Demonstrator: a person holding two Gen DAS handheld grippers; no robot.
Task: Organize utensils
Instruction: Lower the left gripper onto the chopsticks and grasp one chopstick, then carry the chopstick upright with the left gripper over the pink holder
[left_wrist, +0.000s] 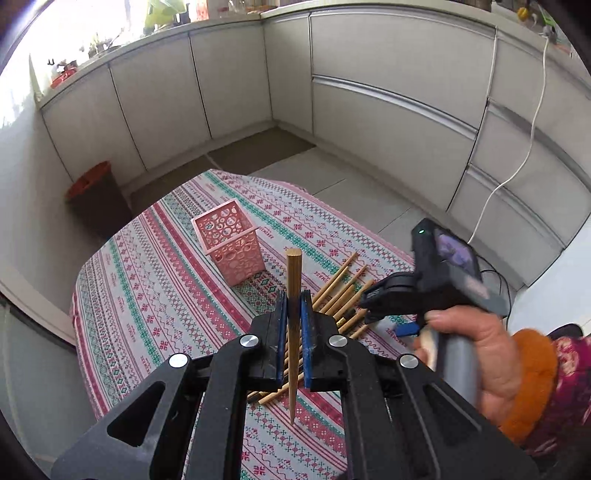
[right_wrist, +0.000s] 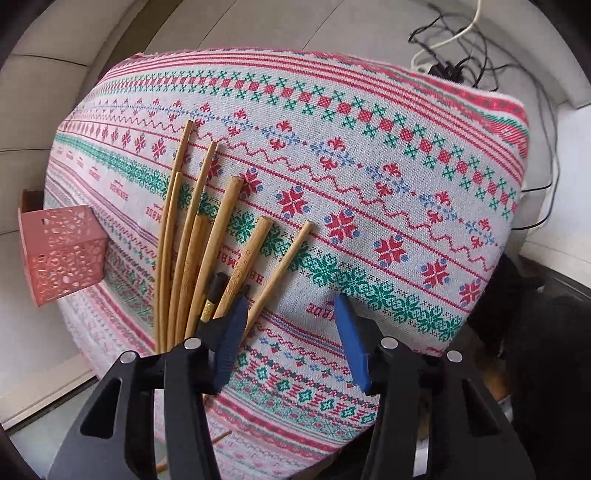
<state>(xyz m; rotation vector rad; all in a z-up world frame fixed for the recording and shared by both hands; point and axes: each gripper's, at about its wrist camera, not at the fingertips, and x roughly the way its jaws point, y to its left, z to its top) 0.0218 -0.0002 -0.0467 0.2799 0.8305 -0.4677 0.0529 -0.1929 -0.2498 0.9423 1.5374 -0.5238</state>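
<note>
My left gripper (left_wrist: 293, 306) is shut on a wooden chopstick (left_wrist: 294, 280) and holds it upright above the table, thick end up, tip pointing down. A pink perforated square holder (left_wrist: 231, 245) stands on the patterned tablecloth (left_wrist: 155, 295) beyond it and to the left. It also shows at the left edge of the right wrist view (right_wrist: 61, 254). Several wooden chopsticks (right_wrist: 207, 236) lie fanned on the cloth. My right gripper (right_wrist: 291, 306) is open and empty, its left finger just beside the rightmost chopsticks. It shows in the left wrist view (left_wrist: 376, 299), held by a hand over the pile (left_wrist: 343, 291).
The table is small, with edges close on all sides (right_wrist: 517, 155). Grey kitchen cabinets (left_wrist: 369, 85) surround it. An orange-lidded bin (left_wrist: 92, 181) stands on the floor at the left. Cables and a power strip (right_wrist: 443, 66) lie on the floor beyond the table.
</note>
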